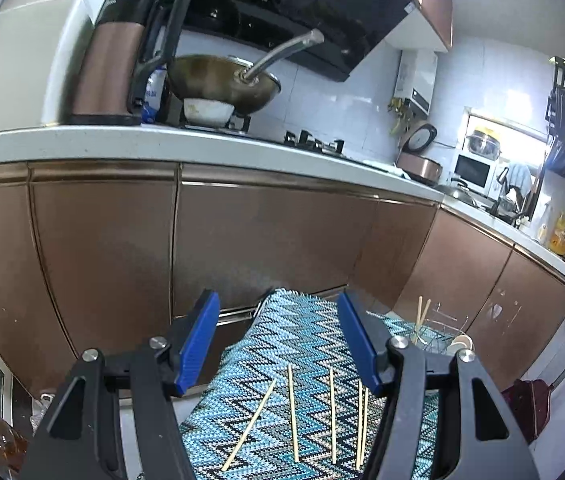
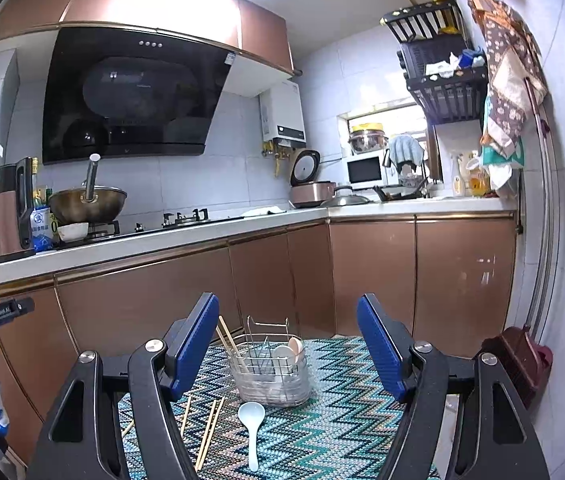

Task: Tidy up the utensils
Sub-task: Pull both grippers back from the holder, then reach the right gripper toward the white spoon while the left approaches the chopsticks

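Several wooden chopsticks lie loose on a zigzag-patterned cloth. My left gripper is open and empty, above and just behind them. In the right wrist view a wire utensil basket stands on the cloth; it holds two chopsticks, metal utensils and pale spoons. A light blue spoon lies in front of the basket. Loose chopsticks lie to its left. My right gripper is open and empty, above the basket. The basket also shows in the left wrist view.
Brown kitchen cabinets stand close behind the cloth-covered surface. The counter above carries a wok, a kettle and a rice cooker. A dark red object sits on the floor at right by the wall.
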### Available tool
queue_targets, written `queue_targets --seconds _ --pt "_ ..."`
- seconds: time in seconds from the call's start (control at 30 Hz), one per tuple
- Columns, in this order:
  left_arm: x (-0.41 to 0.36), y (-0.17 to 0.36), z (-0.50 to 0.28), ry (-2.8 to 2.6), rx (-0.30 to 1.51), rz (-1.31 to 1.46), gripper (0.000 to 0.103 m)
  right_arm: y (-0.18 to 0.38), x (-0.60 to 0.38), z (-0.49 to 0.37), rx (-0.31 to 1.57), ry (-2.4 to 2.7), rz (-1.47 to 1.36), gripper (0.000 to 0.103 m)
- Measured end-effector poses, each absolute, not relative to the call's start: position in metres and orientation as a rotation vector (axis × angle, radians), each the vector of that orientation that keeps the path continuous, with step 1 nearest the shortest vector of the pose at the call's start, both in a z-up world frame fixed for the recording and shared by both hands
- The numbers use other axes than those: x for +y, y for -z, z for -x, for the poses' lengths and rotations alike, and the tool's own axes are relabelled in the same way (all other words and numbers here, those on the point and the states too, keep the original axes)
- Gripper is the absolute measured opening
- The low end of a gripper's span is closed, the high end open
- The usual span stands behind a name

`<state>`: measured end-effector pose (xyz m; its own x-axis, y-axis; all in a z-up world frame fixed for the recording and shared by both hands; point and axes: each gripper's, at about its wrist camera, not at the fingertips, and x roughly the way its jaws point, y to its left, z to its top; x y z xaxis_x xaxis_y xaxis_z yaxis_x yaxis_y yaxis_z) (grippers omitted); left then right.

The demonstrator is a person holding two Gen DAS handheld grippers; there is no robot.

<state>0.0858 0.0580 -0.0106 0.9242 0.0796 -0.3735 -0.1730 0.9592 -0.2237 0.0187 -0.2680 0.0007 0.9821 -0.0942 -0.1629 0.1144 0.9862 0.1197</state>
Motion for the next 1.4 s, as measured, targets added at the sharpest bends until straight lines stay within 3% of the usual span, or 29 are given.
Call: queue_targets --seconds 0.53,0.73,1.07,1.2,1.4 --pt "0.02 0.072 -0.161 0.03 0.639 0.246 0.059 0.055 -0.298 -0.078 0.334 0.042 -0.205 0.07" --pt "-0.007 0.11 -0.207 0.165 0.825 0.251 0.058 0.09 -0.304 -0.113 0.455 -0.06 -0.244 0.058" --pt "-0.054 0.178 -0.286 0.247 1.107 0.242 0.045 0.165 -0.295 -0.189 0.717 -0.247 -0.295 0.044" --pt "-0.064 0.199 -0.311 0.247 1.19 0.231 0.038 0.196 -0.29 -0.219 0.812 -0.284 -0.297 0.039" --pt "-0.074 0.217 -0.334 0.252 1.255 0.213 0.036 0.223 -0.284 -0.252 0.896 -0.323 -0.285 0.032"
